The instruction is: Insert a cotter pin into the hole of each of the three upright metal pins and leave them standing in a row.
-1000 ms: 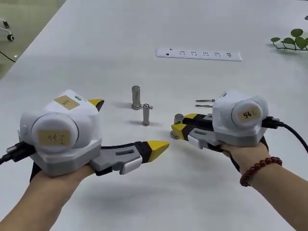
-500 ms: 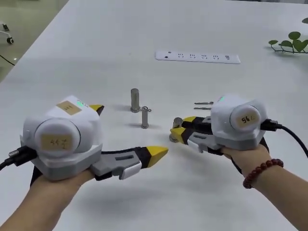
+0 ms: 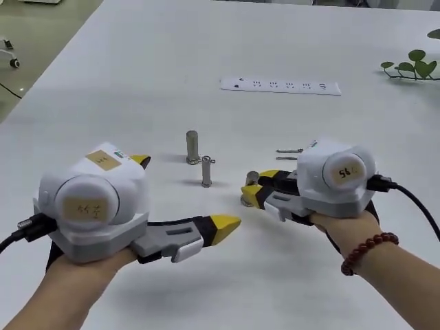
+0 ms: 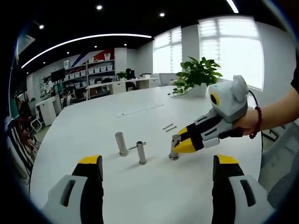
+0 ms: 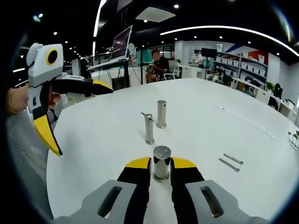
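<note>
Hovering low at the left with its jaws wide apart and nothing between them, the left claw (image 3: 182, 192) looks kept free to fetch a cotter pin. Next comes the row on the bench (image 3: 137, 82). The far metal pin (image 3: 192, 146) stands bare, and near it the middle metal pin (image 3: 206, 172) stands with a cotter pin (image 3: 212, 161) apparently through its top, so that one seems done. Further right, the right claw (image 3: 253, 184) is clamped on the third metal pin (image 5: 161, 170), which rests upright on the bench, probably to steady it for insertion. Two loose cotter pins (image 3: 290, 150) lie just beyond, close for picking up.
</note>
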{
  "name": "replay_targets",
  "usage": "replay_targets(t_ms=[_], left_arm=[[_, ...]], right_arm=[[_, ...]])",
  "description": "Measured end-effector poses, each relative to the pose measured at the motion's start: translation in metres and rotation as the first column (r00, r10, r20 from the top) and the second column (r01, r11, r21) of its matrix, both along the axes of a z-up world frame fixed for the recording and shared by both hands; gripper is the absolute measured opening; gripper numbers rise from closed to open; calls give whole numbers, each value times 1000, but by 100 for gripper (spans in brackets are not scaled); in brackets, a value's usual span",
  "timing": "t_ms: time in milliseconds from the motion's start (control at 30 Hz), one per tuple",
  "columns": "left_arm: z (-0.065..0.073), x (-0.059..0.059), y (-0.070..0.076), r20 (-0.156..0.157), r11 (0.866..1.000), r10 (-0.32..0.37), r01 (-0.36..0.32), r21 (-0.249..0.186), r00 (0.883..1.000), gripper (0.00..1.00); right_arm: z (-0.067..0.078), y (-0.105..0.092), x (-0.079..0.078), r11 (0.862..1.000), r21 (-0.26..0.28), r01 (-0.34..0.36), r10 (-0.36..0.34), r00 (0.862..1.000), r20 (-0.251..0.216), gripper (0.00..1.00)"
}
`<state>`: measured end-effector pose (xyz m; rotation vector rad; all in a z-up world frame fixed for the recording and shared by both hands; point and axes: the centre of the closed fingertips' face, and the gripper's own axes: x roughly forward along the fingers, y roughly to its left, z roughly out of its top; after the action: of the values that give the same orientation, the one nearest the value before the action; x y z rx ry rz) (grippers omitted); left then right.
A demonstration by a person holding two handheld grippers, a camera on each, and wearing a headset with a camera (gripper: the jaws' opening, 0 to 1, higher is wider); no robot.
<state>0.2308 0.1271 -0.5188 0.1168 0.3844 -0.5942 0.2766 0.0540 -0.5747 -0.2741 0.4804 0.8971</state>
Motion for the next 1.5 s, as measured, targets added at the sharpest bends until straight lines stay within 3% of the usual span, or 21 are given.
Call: replay_targets(t_ms=[333, 500, 633, 800, 1033, 1233, 1300, 1500], left_arm=[[-1, 0, -3, 2, 1000, -4, 4, -5, 1000, 98], [-1, 0, -4, 6, 1000, -3, 3, -13, 1000, 99], [-5, 1, -2, 2, 1000, 14, -14, 5, 1000, 99], [-2, 3, -1, 17, 1000, 21, -21, -12, 1000, 99], [-5, 2, -2, 7, 1000, 12, -12, -3, 1000, 99], [-5, 1, -5, 12, 1000, 2, -2, -1, 1000, 98], [-6, 1, -7, 10, 1000, -3, 3, 3, 1000, 98], [-6, 0, -8, 7, 1000, -13, 13, 1, 1000, 98]], right_arm=[[7, -10, -1, 999, 32, 9, -8, 999, -36, 24], [9, -18, -2, 1000, 16, 1, -1, 998, -55, 26], [11, -28, 0, 1000, -3, -8, 8, 998, -70, 28], [14, -44, 11, 1000, -25, 19, -20, 998, -64, 27], [13, -65, 29, 997, -61, 52, -57, 995, -86, 27], [10, -71, 39, 994, -101, 40, -49, 995, -90, 27], [8, -74, 51, 993, -110, 40, -51, 994, -99, 26], [1, -80, 60, 983, -183, 12, -34, 992, -118, 25]])
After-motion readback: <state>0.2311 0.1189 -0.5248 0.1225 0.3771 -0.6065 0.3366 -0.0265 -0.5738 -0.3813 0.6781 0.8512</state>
